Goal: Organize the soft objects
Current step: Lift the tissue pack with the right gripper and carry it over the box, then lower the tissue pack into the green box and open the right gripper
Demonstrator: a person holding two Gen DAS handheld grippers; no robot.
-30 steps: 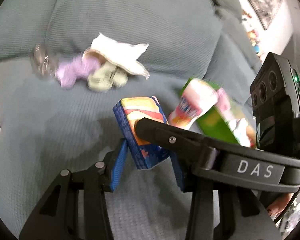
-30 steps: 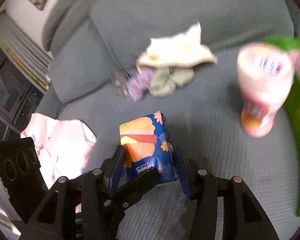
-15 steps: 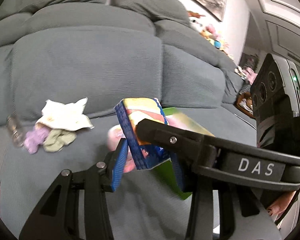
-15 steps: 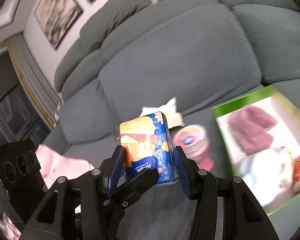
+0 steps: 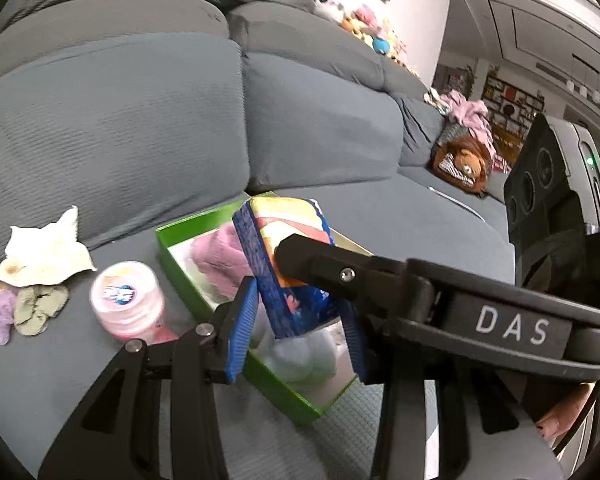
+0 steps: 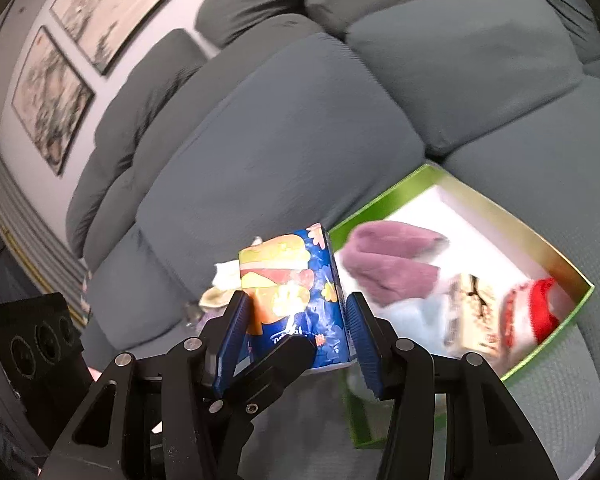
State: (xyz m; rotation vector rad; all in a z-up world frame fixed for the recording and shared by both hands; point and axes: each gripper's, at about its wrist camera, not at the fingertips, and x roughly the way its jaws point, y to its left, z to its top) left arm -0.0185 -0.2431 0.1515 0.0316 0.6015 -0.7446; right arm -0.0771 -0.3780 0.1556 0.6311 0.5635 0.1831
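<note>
Grey sofa [image 5: 132, 112]. Two framed pictures [image 6: 80, 36] hang on the wall behind the sofa. A shelf [image 5: 508, 116] stands beyond the sofa's far end.

Tissue pack [image 5: 288, 264], clamped between both grippers: relocated from above the bare sofa seat, near the cloth pile [image 5: 40, 256], to above the green box [image 5: 180, 280]. Position now: over the box's open interior, above the mauve cloth [image 6: 388, 264] inside it. Pink-lidded tub [image 5: 126, 300]: formerly beside the pack, now off to its left, outside the box.
</note>
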